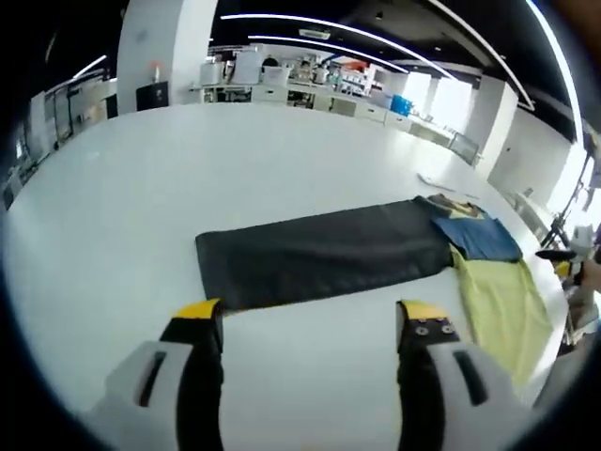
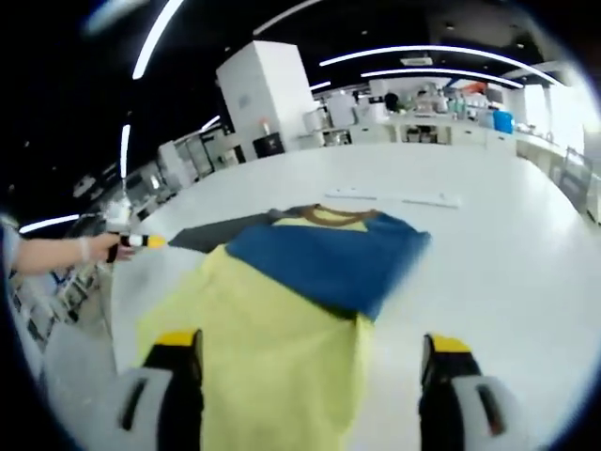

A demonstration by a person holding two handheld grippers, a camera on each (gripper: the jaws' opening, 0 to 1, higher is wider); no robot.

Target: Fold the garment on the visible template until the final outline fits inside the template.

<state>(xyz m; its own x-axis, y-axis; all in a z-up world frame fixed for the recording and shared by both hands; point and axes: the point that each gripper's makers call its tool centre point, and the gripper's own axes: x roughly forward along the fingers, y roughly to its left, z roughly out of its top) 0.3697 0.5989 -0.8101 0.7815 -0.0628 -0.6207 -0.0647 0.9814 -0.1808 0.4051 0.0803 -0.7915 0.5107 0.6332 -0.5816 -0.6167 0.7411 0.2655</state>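
Blue-and-yellow garment [image 2: 291,310] lies flat beside black rectangular template mat [image 1: 319,254] on white surface [image 1: 141,188]. Left claw [image 1: 310,324] and right claw [image 2: 305,352] both released, holding nothing. No readable writing.

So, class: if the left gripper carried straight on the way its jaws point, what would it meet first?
Probably the near edge of the dark mat, after a strip of bare white table. The left gripper is open and holds nothing; depth is hard to judge here.

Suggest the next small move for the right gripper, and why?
Probably lower the open right gripper onto the near yellow hem of the garment and pinch it. The blue-and-yellow garment lies flat and unfolded, partly over the dark template, its yellow end overhanging, and both grippers are empty above the table.
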